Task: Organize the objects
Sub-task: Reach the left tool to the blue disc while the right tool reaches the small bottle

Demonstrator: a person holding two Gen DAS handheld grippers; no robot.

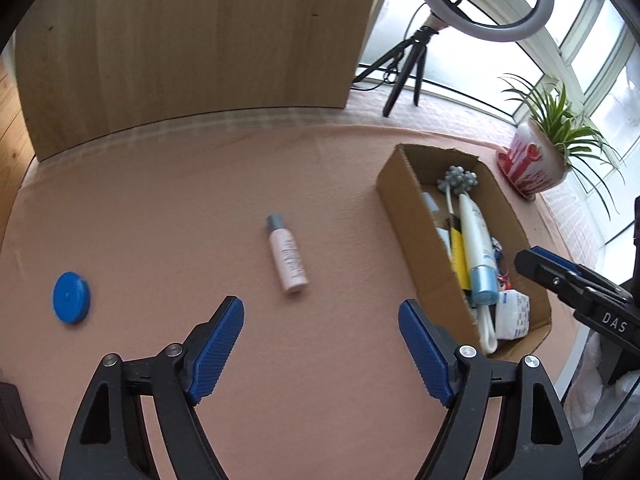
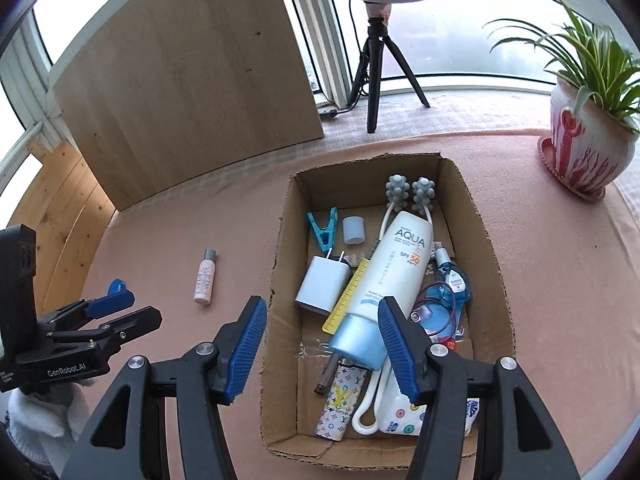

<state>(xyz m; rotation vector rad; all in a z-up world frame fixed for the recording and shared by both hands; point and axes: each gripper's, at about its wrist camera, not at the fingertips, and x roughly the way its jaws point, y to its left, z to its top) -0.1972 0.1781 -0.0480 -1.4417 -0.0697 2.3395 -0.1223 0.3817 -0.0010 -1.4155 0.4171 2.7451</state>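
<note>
- Left wrist view: left claw (image 1: 320,344) spread wide, empty, above the pink-covered bench (image 1: 160,220).
- Small pink bottle (image 1: 286,258) with grey cap lies flat on the bench, just ahead of the gap between the claw's blue pads (image 1: 216,350), apart from both.
- Blue round lid (image 1: 71,298) flat on the bench, well left of the bottle.
- Cardboard box (image 1: 416,236) to the right of the bottle, open top. Visible inside: sunscreen tube (image 1: 478,244) with light-blue cap, yellow ruler (image 1: 459,256), grey knobbed massage roller (image 1: 460,180), patterned white packet (image 1: 514,314) at the near end.
- Right claw (image 1: 532,258) enters from the right edge over the box's near right side; spread can't be judged from here.
- Wooden board (image 1: 192,52) upright at the bench's far edge; ring light on tripod (image 1: 412,60) and potted plant (image 1: 536,160) behind the box.
- Right wrist view: right claw (image 2: 322,346) spread wide, empty, over the near half of the cardboard box (image 2: 284,248); sunscreen tube (image 2: 394,272) cap sits between the pads in frame, contact not confirmable.
- Box also holds white charger plug (image 2: 322,282), teal clip (image 2: 325,227), small grey cap (image 2: 353,230), yellow ruler (image 2: 347,298), massage roller (image 2: 408,192), blue clear bottle (image 2: 452,280), patterned stick (image 2: 340,404).
- Pink bottle (image 2: 205,278) on the bench, left of the box, clear of it.
- Left claw (image 2: 128,308) at lower left, low over the bench, parted, empty; white-gloved hand (image 2: 44,420) beneath it.
- Potted plant (image 2: 588,148) at far right, off the box.
</note>
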